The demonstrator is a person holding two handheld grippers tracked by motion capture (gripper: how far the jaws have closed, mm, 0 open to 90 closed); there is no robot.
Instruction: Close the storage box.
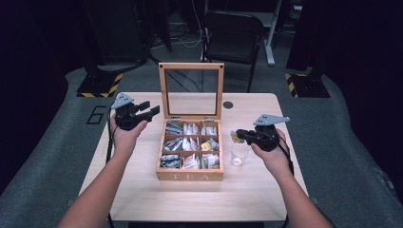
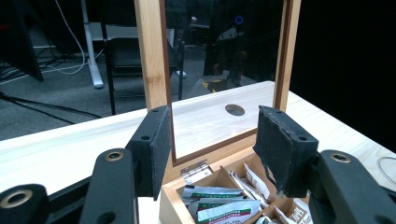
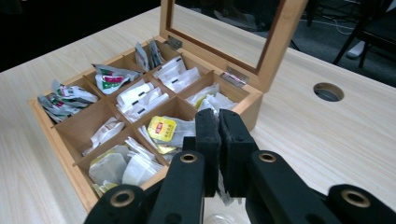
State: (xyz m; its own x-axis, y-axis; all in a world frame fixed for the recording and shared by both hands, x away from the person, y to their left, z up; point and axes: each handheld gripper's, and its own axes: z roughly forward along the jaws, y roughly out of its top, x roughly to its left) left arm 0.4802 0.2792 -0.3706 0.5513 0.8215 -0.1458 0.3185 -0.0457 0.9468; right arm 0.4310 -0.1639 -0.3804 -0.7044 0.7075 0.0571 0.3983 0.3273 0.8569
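Right hand-held gripper (image 1: 236, 137) was pinching a tea bag (image 1: 235, 137) above the glass (image 1: 239, 154); left one (image 1: 153, 108) hung spread by the lid (image 1: 192, 90). Next we'd lower it in, probably.

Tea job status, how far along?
Done: lid stands open, and the right tool is shut on a yellow-tagged tea bag, out of the box. In hand: bag hangs by the glass rim. Remaining: drop it in; the left tool sits open near the lid.

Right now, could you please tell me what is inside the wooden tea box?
The open tea box has nine compartments, all holding tea bags and sachets: white ones, green-printed ones, one with a yellow tag. What lies under the top layers is covered.
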